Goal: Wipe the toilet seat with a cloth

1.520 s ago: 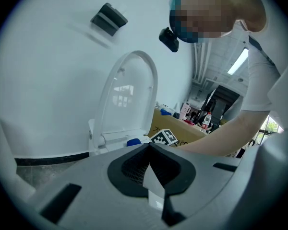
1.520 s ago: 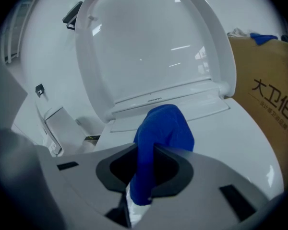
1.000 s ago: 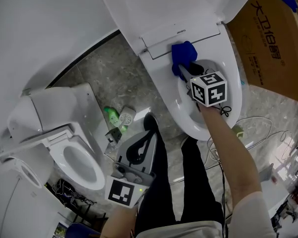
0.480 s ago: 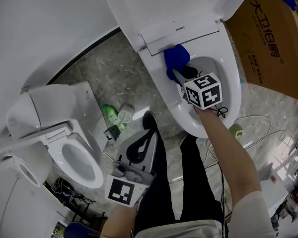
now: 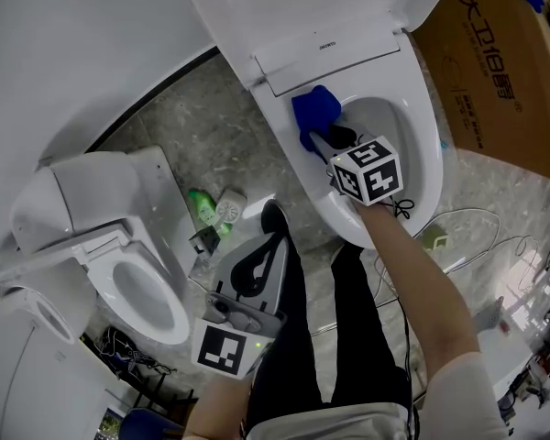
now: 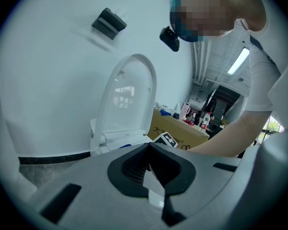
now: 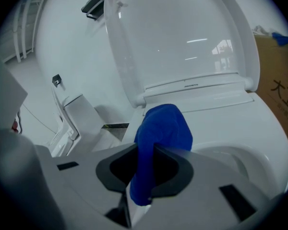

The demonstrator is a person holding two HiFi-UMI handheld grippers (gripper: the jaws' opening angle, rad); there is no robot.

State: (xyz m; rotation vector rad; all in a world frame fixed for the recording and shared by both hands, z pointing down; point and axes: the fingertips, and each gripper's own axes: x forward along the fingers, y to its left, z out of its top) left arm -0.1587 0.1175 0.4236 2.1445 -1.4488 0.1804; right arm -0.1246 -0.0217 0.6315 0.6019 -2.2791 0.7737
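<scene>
The cloth slid left along the toilet seat, clamped in right gripper jaws, tips hidden; left gripper jaws closed.

This looks like a test lab or workshop, not a home bathroom. A white toilet and a second toilet share a stone floor with a cardboard box and loose cables.

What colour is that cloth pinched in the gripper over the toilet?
The cloth is plain deep blue, best seen in the right gripper view.
</scene>
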